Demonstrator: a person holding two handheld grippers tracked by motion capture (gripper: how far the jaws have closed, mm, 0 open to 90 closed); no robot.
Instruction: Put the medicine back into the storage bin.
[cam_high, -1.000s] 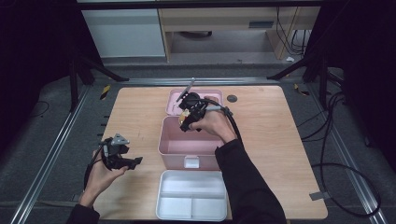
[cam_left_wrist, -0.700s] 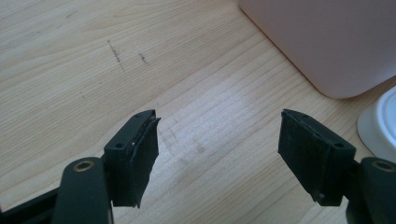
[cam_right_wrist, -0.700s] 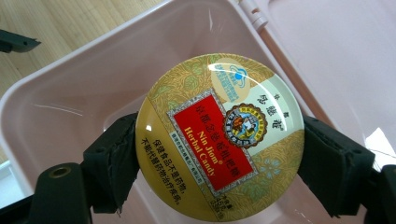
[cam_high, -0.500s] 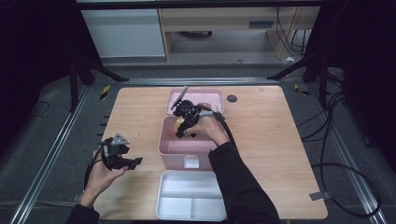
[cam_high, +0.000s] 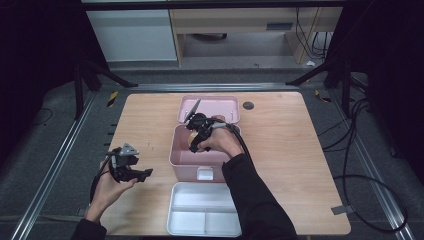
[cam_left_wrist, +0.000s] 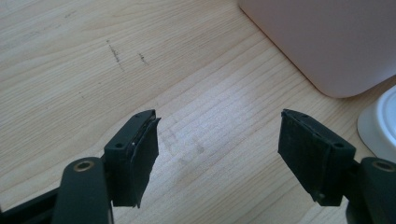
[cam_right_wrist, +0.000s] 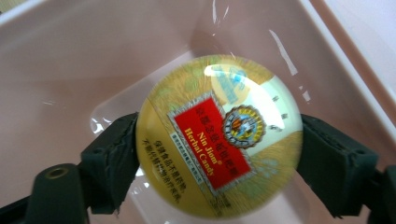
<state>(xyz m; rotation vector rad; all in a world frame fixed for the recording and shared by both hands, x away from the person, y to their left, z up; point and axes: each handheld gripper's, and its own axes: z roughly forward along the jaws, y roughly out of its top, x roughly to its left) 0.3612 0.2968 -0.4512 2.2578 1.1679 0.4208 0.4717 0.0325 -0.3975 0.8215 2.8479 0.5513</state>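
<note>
A: Start at the near edge of the wooden table (cam_high: 280, 165) — what's there?

B: A white plastic divided tray (cam_high: 205, 216), nothing in it that I can see. At the near-left, the left gripper (cam_high: 131, 170) hangs low over bare wood, its jaws wide apart with nothing between them.

A: And the work itself?

B: It's mid-table, in the open pink plastic storage box (cam_high: 192, 150). The right gripper (cam_right_wrist: 219, 163) is down inside the box, jaws clamped on a round yellow tin of herbal candy with a red label (cam_right_wrist: 219, 140). I'd judge the grasp made and the carry still to come, whichever way it goes — whether the tin hangs clear of the box floor or rests on it, I cannot tell.

A: How does it sit in the grip?

B: Lid facing the camera, one pad (cam_right_wrist: 114, 161) on each side of the rim, about across the widest part.

A: Beyond that?

B: The box's pink lid (cam_high: 210, 107) lies open toward the far edge.
</note>
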